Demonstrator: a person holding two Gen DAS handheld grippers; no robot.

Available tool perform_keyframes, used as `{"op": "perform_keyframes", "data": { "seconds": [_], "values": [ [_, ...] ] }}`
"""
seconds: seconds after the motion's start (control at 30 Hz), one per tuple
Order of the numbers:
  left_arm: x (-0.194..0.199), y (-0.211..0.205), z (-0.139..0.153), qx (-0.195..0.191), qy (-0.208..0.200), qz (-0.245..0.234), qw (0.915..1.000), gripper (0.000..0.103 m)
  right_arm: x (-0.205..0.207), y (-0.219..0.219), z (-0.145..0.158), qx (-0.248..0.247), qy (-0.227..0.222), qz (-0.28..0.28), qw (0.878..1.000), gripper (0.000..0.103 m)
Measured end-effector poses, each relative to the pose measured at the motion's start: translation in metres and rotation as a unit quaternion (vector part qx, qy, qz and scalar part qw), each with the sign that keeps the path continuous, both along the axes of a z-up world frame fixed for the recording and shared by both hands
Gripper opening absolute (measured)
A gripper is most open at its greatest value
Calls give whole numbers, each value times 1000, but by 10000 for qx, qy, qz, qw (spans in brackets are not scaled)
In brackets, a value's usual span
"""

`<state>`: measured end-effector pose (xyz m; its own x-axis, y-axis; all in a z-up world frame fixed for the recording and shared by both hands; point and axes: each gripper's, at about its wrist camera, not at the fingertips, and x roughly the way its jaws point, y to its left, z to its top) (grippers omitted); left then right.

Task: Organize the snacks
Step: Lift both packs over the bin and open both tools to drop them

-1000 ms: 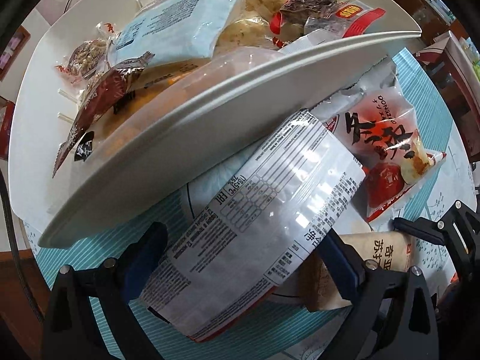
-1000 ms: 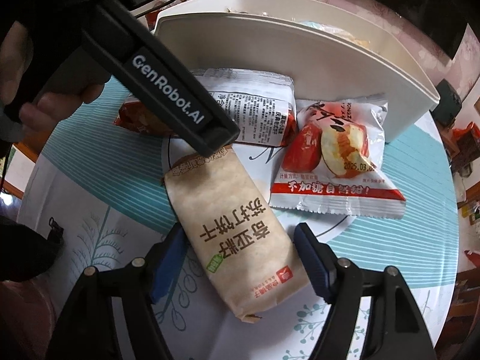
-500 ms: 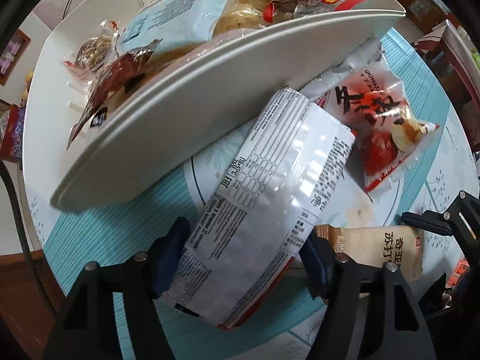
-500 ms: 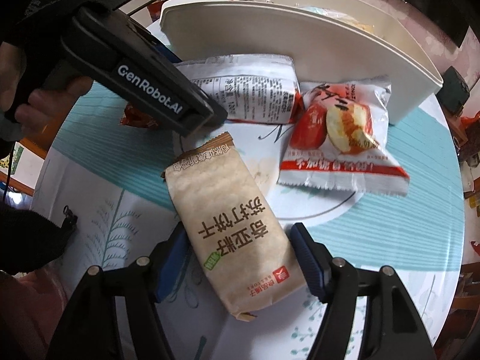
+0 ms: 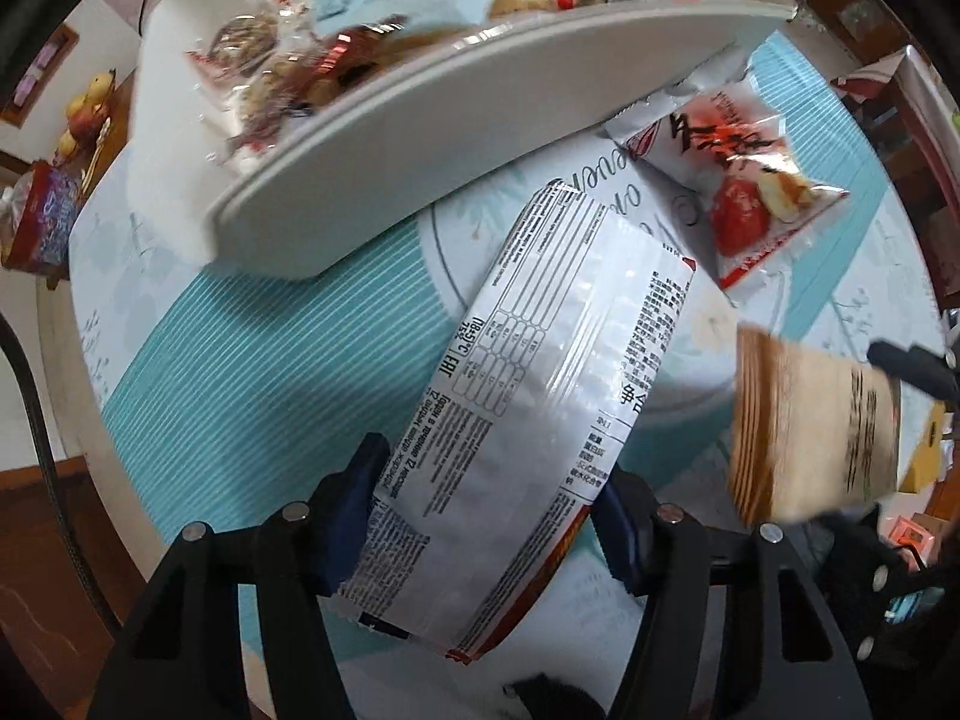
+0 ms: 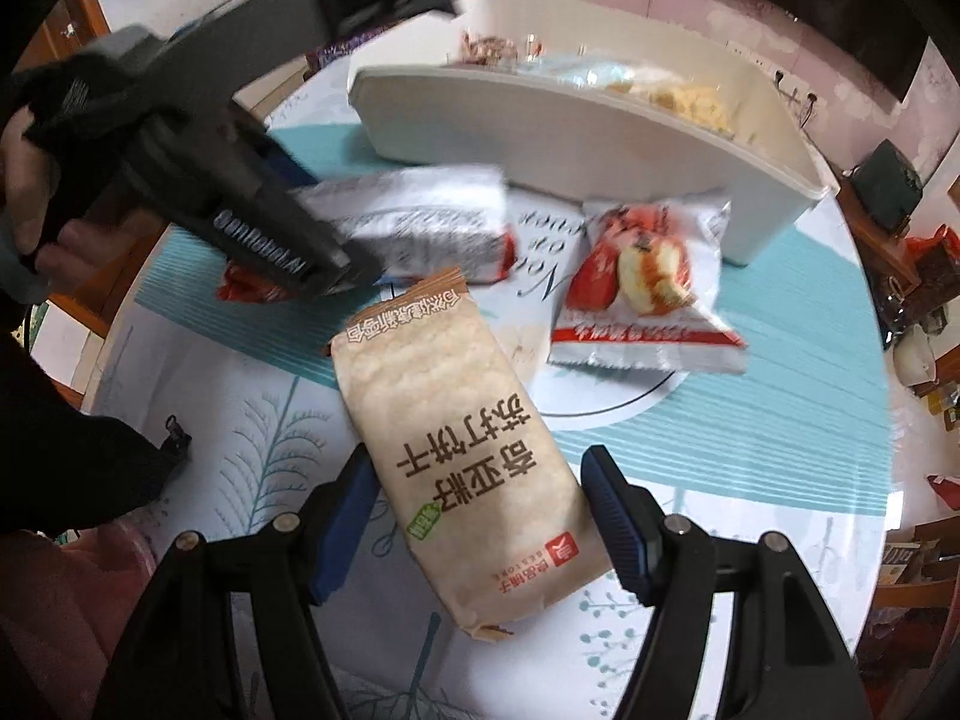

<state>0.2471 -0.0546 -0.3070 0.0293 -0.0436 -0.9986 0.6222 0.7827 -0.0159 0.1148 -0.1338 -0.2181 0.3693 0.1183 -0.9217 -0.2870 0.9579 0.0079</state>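
The left gripper (image 5: 486,516) has just been closing and now clamps the silver packet (image 5: 540,396) between its fingers. The right gripper (image 6: 480,516) grips the tan cracker pack (image 6: 462,456); the bin (image 6: 576,138) lies beyond both.

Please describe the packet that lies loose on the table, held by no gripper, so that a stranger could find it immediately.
Find the long white tray of snacks on the round table. Directly in front of its wall lies a white packet with a red bottom edge. Unlike the brown and silver packets, it pictures red fruit.
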Motion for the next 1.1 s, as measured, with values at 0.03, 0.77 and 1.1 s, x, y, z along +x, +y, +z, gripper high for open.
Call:
{"op": "perform_keyframes", "data": {
  "seconds": [0.03,0.77,1.1],
  "values": [
    [-2,4,6,-30,-35,3,10000,63,0,0,4,-24,-55,5,10000,69],
    [58,34,177,-1353,-1747,1099,9691,57,46,-34,102,-164,-1755,-206,9841,69],
    [101,16,145,-1835,-1811,1912,9471,52,93,-52,94,122,-2285,-375,9727,69]
  ]
}}
